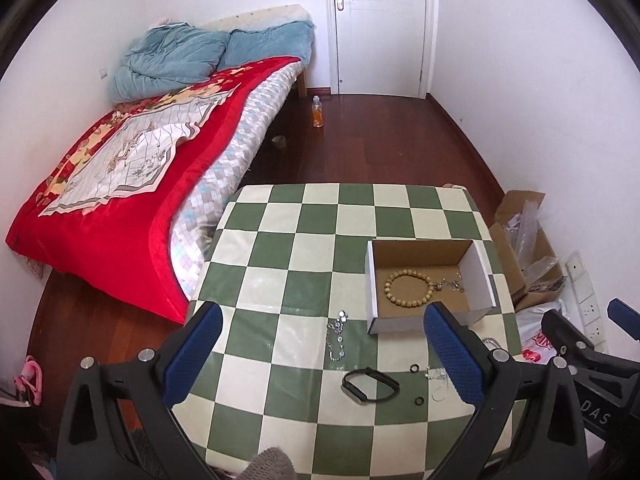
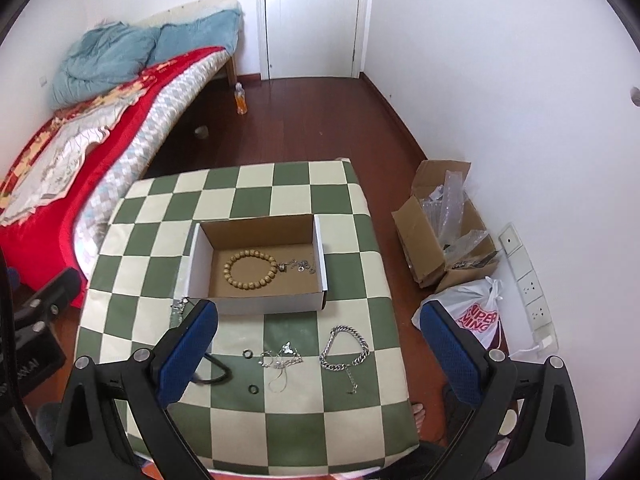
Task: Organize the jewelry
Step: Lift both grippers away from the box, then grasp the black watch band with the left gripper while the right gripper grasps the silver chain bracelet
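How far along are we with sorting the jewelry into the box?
Done: the wooden bead bracelet and a small silver piece lie inside the open cardboard box. In hand: nothing; both grippers' jaws are open and empty. Left on the checkered table: chunky silver chain bracelet, thin tangled silver chain, two black rings, black wristband, crystal chain.

Cardboard box (image 2: 256, 306) – white matt outside, raw brown inside. Beaded bracelet (image 2: 251, 264) looks wooden, dull. Chain bracelet (image 2: 344, 350) – shiny metal links. Black wristband (image 1: 370, 385) matt, rubbery. Checkered tablecloth (image 2: 296, 420) smooth, slight sheen. Floor (image 2: 304, 120) glossy wood.
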Motion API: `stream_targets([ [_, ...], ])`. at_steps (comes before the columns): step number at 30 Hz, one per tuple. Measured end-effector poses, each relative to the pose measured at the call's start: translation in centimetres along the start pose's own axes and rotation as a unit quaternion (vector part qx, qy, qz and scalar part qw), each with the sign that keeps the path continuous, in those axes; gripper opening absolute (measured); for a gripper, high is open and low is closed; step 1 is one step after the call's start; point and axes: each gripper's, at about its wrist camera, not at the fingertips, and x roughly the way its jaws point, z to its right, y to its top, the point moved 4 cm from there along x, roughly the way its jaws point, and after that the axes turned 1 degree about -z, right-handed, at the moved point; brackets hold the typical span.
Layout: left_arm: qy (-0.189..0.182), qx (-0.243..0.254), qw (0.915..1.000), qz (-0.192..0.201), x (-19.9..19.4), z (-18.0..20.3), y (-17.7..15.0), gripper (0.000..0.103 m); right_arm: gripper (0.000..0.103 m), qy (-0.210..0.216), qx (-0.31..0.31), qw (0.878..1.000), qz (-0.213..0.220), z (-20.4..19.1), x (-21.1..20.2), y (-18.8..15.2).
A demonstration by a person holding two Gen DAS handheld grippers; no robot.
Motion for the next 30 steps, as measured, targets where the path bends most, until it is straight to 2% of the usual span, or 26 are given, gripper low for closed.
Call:
stream_targets([
  [6, 0.015, 0.007, 0.9996, -0.024, 0.8, -0.6, -2.3, 0.103, 0.102, 0.014, 0.02, 1.0, -0.01, 1.3, -0.1, -2.1],
  [11, 0.031, -0.004, 0.9962, -0.081, 4.5, -1.7, -5.8, 0.103, 0.102, 0.009, 0.047, 0.996, -0.077, 3.8, 4.3, -6.0],
  [15, 0.062, 0.003, 0.9916, -0.114, 8.0, -1.8, -8.4, 0.103, 0.102, 0.007, 0.071, 0.99, -0.121, 5.7, 8.2, -8.5],
  [20, 0.058, -0.012, 0.9845, -0.165, 11.7, -1.6, -10.4, 0.102, 0.102, -0.004, 0.085, 0.985, -0.149, 7.5, 12.7, -10.3],
  [22, 0.048, -0.025, 0.9822, -0.18, 13.0, -1.3, -10.7, 0.102, 0.094, -0.001, 0.092, 0.983, -0.161, 7.9, 14.4, -10.7],
  [25, 0.032, -0.05, 0.9775, -0.202, 14.7, -1.1, -11.1, 0.102, 0.089, 0.002, 0.104, 0.978, -0.179, 8.3, 16.7, -11.1],
  [27, 0.019, -0.06, 0.9752, -0.212, 15.9, -0.8, -11.2, 0.095, 0.084, 0.006, 0.118, 0.975, -0.186, 8.6, 18.0, -11.2],
  [28, 0.012, -0.067, 0.9728, -0.221, 16.5, -0.7, -11.3, 0.085, 0.077, 0.006, 0.125, 0.974, -0.189, 8.8, 18.6, -11.3],
  [29, 0.003, -0.074, 0.9704, -0.23, 17.1, -0.5, -11.5, 0.078, 0.074, 0.005, 0.133, 0.972, -0.195, 9.0, 19.2, -11.4],
  [30, -0.003, -0.079, 0.9681, -0.238, 17.7, -0.3, -11.6, 0.074, 0.069, 0.007, 0.14, 0.97, -0.198, 9.1, 19.8, -11.5],
])
